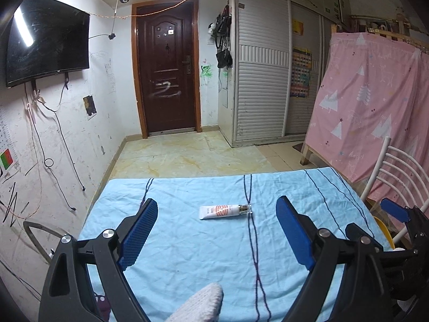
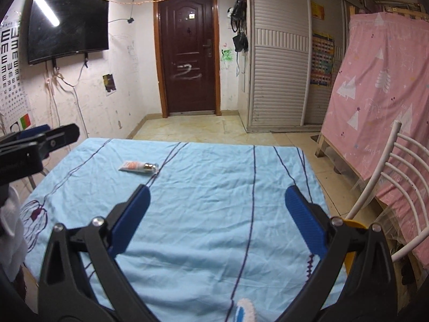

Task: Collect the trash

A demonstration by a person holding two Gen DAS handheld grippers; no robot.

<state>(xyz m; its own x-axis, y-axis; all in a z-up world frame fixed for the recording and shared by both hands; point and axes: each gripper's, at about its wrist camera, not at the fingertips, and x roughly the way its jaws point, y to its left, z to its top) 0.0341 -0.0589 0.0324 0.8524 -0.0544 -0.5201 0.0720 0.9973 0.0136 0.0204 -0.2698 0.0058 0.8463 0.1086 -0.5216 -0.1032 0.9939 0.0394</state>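
Note:
A white squeeze tube (image 1: 224,211) with an orange label and a clear cap lies flat on the table under a light blue cloth (image 1: 187,241). My left gripper (image 1: 216,209) is open, its blue pads wide apart, and the tube lies ahead between them. In the right wrist view the tube (image 2: 138,167) lies at the far left of the cloth. My right gripper (image 2: 217,196) is open and empty above the middle of the cloth (image 2: 214,228). The left gripper's body (image 2: 34,145) shows at the left edge there.
A white metal chair (image 2: 386,182) stands at the table's right side, with something yellow (image 2: 351,224) beside it. A pink curtain (image 1: 375,107) hangs at the right. A white knitted item (image 1: 203,303) lies at the near edge. Tiled floor and a brown door (image 1: 167,69) lie beyond.

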